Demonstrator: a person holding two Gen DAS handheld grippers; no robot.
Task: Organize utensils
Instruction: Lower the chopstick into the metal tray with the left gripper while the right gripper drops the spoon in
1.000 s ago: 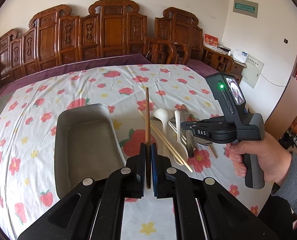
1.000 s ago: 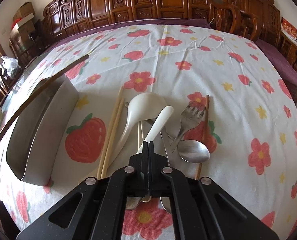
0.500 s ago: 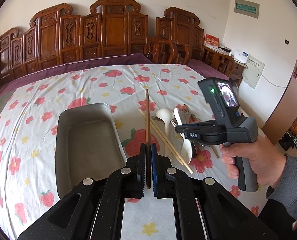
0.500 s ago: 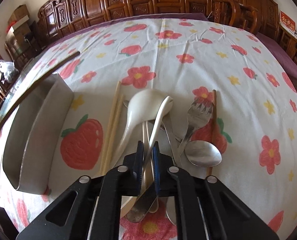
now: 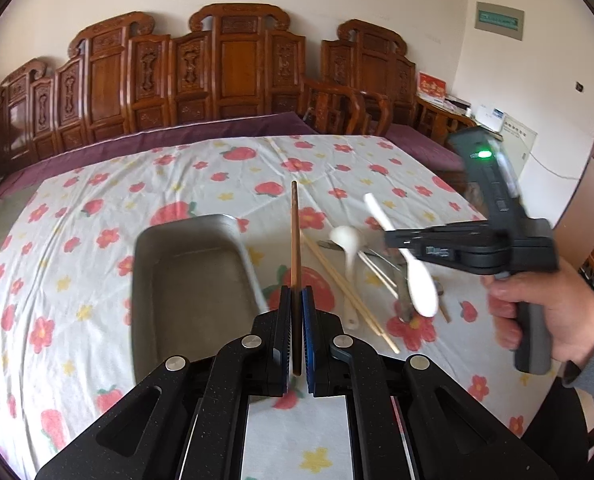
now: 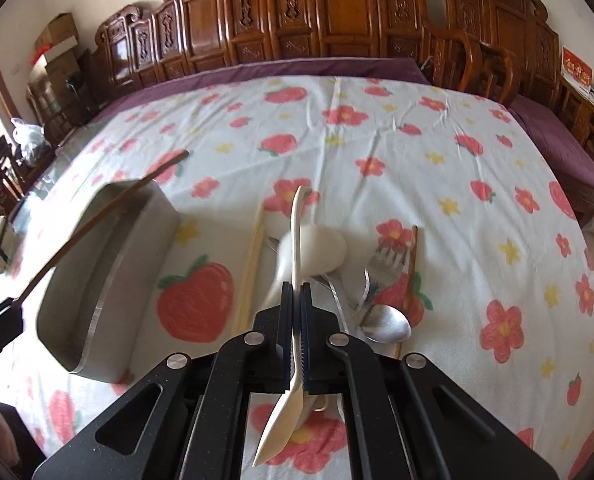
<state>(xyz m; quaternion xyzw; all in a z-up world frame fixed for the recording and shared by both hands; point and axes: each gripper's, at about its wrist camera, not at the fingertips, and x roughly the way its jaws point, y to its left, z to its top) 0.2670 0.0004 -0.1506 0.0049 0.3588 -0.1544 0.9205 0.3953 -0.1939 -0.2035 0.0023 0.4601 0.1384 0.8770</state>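
Observation:
My left gripper (image 5: 296, 304) is shut on a dark brown chopstick (image 5: 294, 236) and holds it above the table beside the grey metal tray (image 5: 189, 280). My right gripper (image 6: 296, 300) is shut on a white plastic spoon (image 6: 295, 240) and holds it lifted over the utensil pile; the spoon also shows in the left wrist view (image 5: 413, 276). On the cloth lie a white ladle (image 6: 321, 248), a pair of light chopsticks (image 6: 251, 264), a fork (image 6: 385, 260), a metal spoon (image 6: 387, 326) and a brown chopstick (image 6: 411, 264).
The tray (image 6: 97, 280) sits left of the pile on the floral tablecloth (image 6: 417, 152). Carved wooden chairs (image 5: 233, 80) line the far edge of the table. The person's hand (image 5: 545, 320) holds the right gripper.
My right gripper closed on the white spoon and lifted it off the pile, tilting it up. My left gripper has stayed shut on the brown chopstick near the tray.

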